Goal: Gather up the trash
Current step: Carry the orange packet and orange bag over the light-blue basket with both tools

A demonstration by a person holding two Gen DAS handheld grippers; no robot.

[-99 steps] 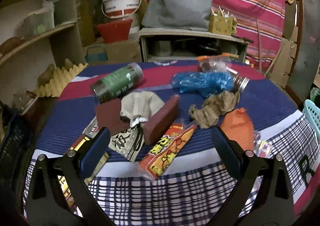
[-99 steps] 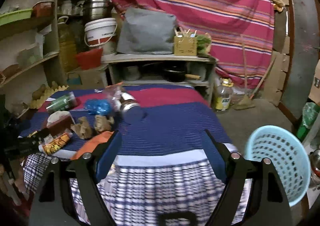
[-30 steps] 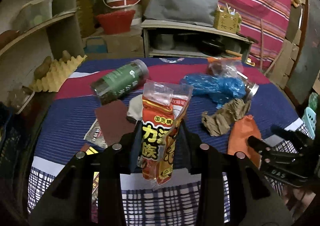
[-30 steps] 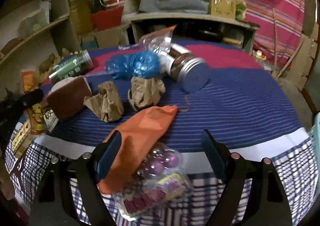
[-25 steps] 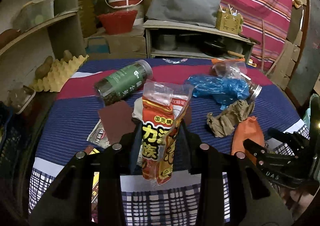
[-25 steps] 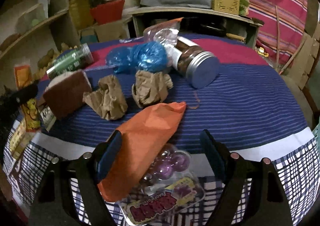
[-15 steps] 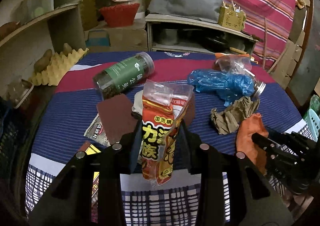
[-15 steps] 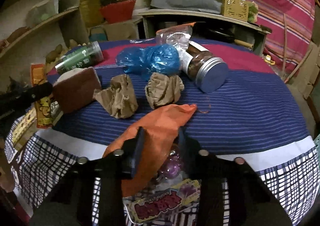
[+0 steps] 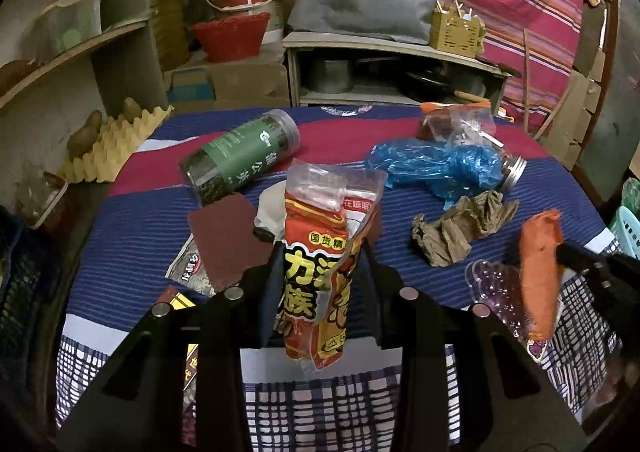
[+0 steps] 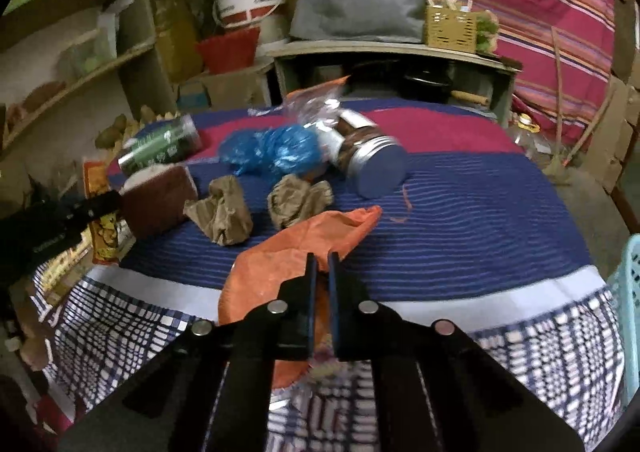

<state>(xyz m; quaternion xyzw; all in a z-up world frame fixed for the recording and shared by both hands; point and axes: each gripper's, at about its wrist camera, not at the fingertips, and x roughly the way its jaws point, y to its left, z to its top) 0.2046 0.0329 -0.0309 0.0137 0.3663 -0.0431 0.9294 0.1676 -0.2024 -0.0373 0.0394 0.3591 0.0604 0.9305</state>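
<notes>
1. Trash sits in both grips. The left gripper (image 9: 320, 272) is closed partway on a red snack wrapper (image 9: 320, 260), which stands upright between its pads, long axis vertical, clear of the table (image 9: 120, 264).
2. The right gripper (image 10: 322, 284) has just been closing, and its jaws now stand nearly together, pinching the near end of an orange bag (image 10: 304, 248). From the left wrist view the orange bag (image 9: 538, 272) hangs lengthwise from that grip, apparently lifted off the cloth.
3. The relation that matters next, as I judge it, is bin to jaws: a light blue basket (image 10: 630, 304) stands off the table's right edge, on the right hand's side and much nearer to it than to the left.
4. The orange bag's far tip points toward the table's middle, away from the basket, so the bag would have to swing round to go in.
5. Left on the table: two crumpled brown papers (image 10: 224, 214) just beyond the bag, a blue plastic bag (image 10: 272, 150), a green jar (image 10: 160, 150) lying on its side, a metal-lidded jar (image 10: 372, 160) and a clear blister pack (image 9: 494, 288) beside the orange bag.
6. Nothing seems to stand between the right gripper and the basket.
</notes>
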